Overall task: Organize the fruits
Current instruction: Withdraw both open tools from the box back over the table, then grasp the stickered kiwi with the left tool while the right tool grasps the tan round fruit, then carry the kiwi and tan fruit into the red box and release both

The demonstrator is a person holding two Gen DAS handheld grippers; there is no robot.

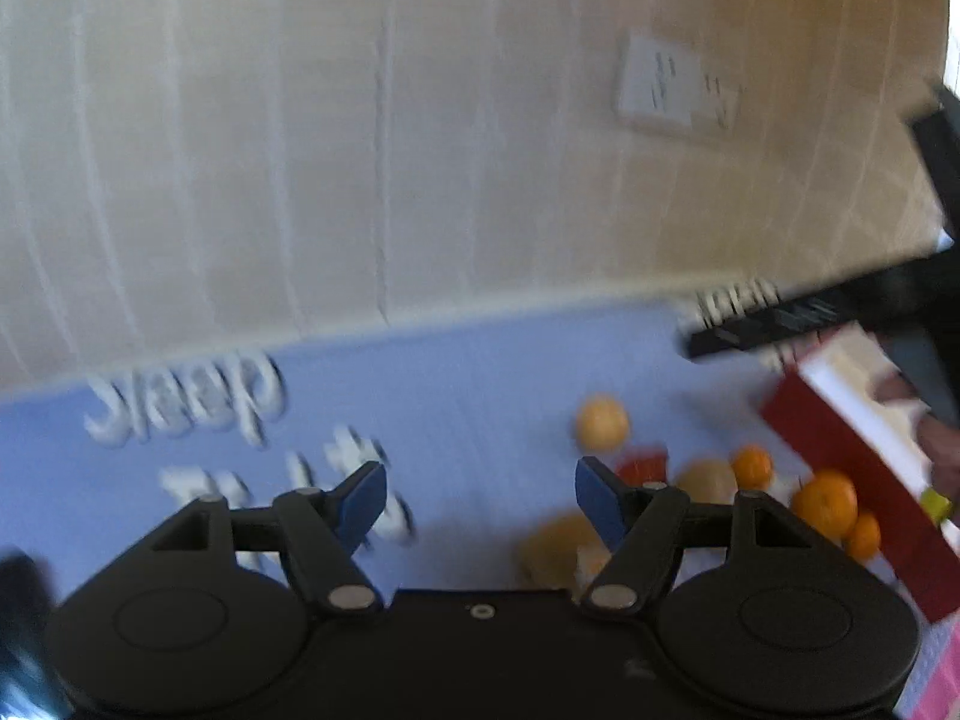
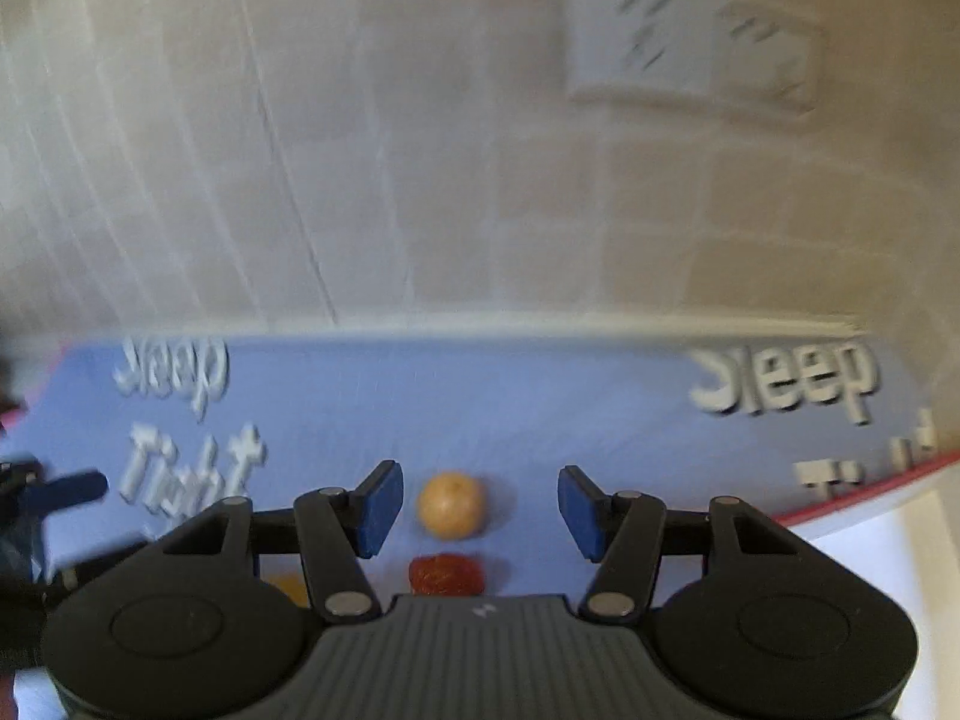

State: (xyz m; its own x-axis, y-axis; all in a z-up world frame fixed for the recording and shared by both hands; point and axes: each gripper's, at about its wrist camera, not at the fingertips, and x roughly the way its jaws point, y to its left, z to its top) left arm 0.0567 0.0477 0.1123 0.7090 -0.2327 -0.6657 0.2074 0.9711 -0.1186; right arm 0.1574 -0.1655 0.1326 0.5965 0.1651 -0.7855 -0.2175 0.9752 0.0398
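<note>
The blue sheet [image 1: 480, 396] with white lettering fills the lower half of both views, and at the right edge of the left wrist view a red-sided box [image 1: 840, 480] lies tilted with oranges [image 1: 825, 501] just beside its wall; what it holds is too blurred to tell. The left gripper [image 1: 480, 504] points down at bare sheet, tongs apart and empty. The right gripper [image 2: 480, 510] stands apart too, a pale round fruit [image 2: 451, 504] lying between its blue pads [image 2: 378, 507] untouched, a red fruit [image 2: 447, 573] below it.

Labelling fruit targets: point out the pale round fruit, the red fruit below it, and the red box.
pale round fruit [image 2: 451, 504]: right wrist view, centre of its skin.
red fruit [image 2: 445, 575]: right wrist view, middle of its visible top.
red box [image 1: 840, 468]: left wrist view, red side wall.
</note>
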